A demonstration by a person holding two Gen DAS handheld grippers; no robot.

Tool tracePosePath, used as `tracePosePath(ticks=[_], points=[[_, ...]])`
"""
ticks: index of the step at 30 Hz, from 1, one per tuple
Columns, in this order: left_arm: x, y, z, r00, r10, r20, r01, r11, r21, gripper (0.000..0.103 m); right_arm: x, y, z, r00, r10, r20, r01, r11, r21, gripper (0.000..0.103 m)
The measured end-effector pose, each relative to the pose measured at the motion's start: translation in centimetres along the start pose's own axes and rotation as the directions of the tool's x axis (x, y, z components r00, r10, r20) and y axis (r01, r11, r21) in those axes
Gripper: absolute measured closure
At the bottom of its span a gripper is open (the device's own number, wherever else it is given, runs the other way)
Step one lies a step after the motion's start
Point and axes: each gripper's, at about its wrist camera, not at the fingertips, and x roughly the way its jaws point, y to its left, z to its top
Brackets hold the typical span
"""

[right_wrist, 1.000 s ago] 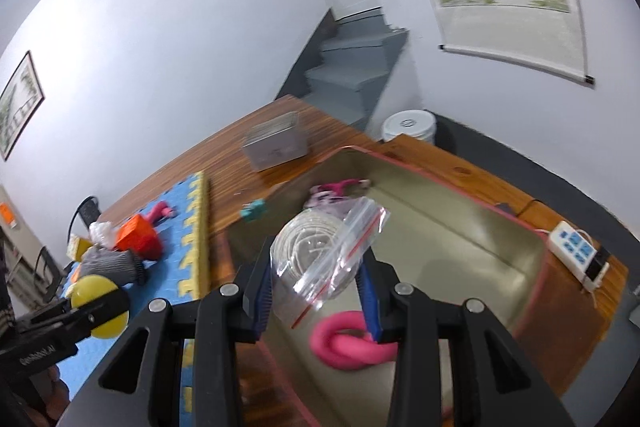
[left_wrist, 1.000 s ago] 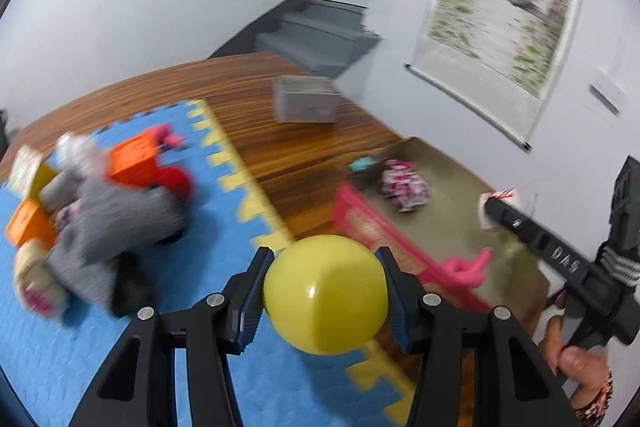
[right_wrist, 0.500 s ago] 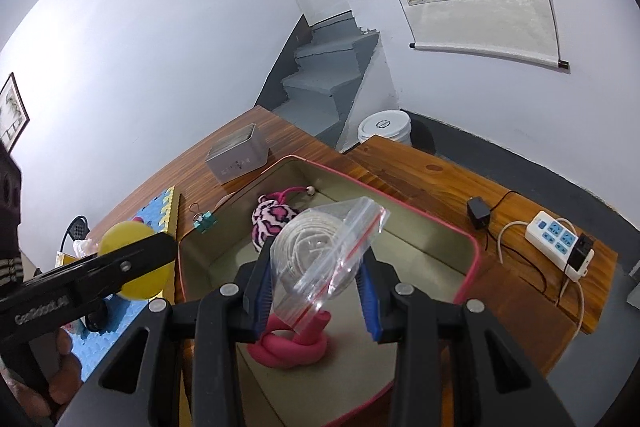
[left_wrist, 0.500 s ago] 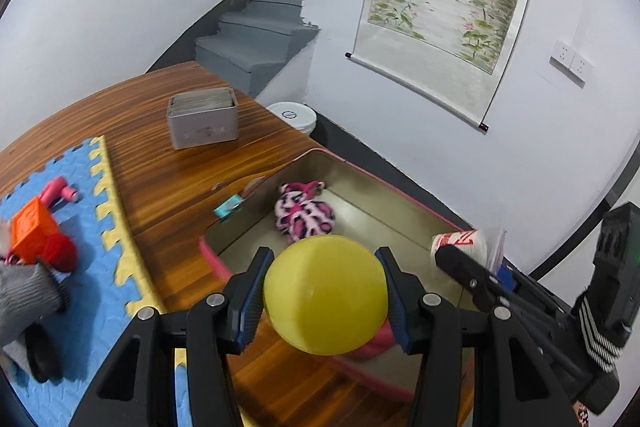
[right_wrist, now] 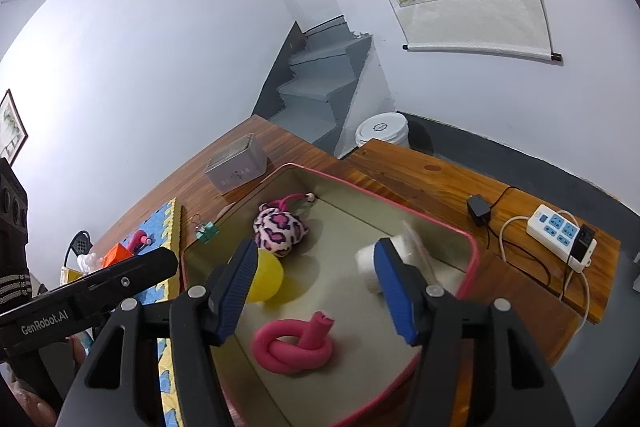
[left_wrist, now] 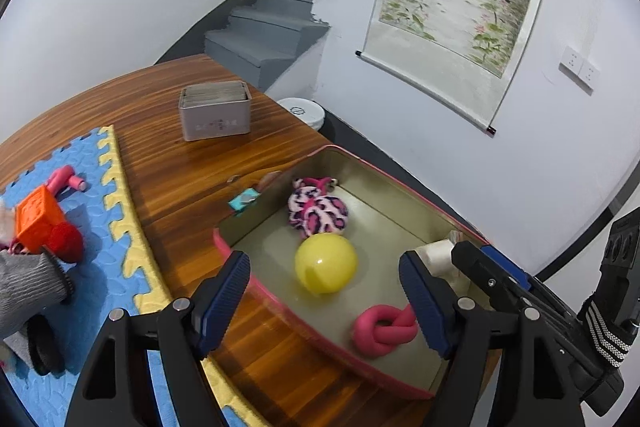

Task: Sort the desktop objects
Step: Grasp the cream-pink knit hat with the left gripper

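ball [left_wrist: 325, 263] lies in tray [left_wrist: 404, 182]; left hand-held gripper [left_wrist: 325, 297] open-jawed.

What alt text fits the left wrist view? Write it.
The open left gripper hovers over a pink-rimmed metal tray holding a yellow plastic ball, a pink knotted foam tube and a pink leopard-print plush on a wooden table.

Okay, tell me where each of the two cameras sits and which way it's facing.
Left wrist: on the left gripper, facing down into the pink-rimmed tray from its foam-mat side; its open fingers show.
Right wrist: on the right gripper, over the same tray from the near edge; its fingers show, also open.
Shared: yellow ball, knotted pink rope.
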Motion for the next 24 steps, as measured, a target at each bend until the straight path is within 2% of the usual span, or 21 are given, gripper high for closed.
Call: tracePosePath(ticks=[7, 15, 19, 24], points=[[-1.5, 3.0, -1.1, 0.998, 0.058, 0.002, -0.058, 0.997, -0.041, 0.024, 0.5, 2.9, -0.6, 0.999, 0.043, -0.019, -0.044, 0.998, -0.048, 0.039], [-5.0, 9.2, -2.8, 0.987, 0.159, 0.027, -0.154, 0.978, -0.140, 0.024, 1.8, 8.3, -1.8, 0.990, 0.126, -0.069, -0.134, 0.982, -0.132, 0.039], [-7.4, 13.1, -3.8, 0.972, 0.230, 0.044, -0.217, 0.955, -0.201, 0.024, 2.4, 11.2, -2.5, 0.981, 0.166, -0.097, -0.181, 0.969, -0.167, 0.033], [-10.8, 18.3, -5.4, 0.941, 0.333, 0.058, -0.304, 0.910, -0.282, 0.024, 3.4, 14.5, -3.3, 0.970, 0.203, -0.134, -0.227, 0.955, -0.192, 0.028]])
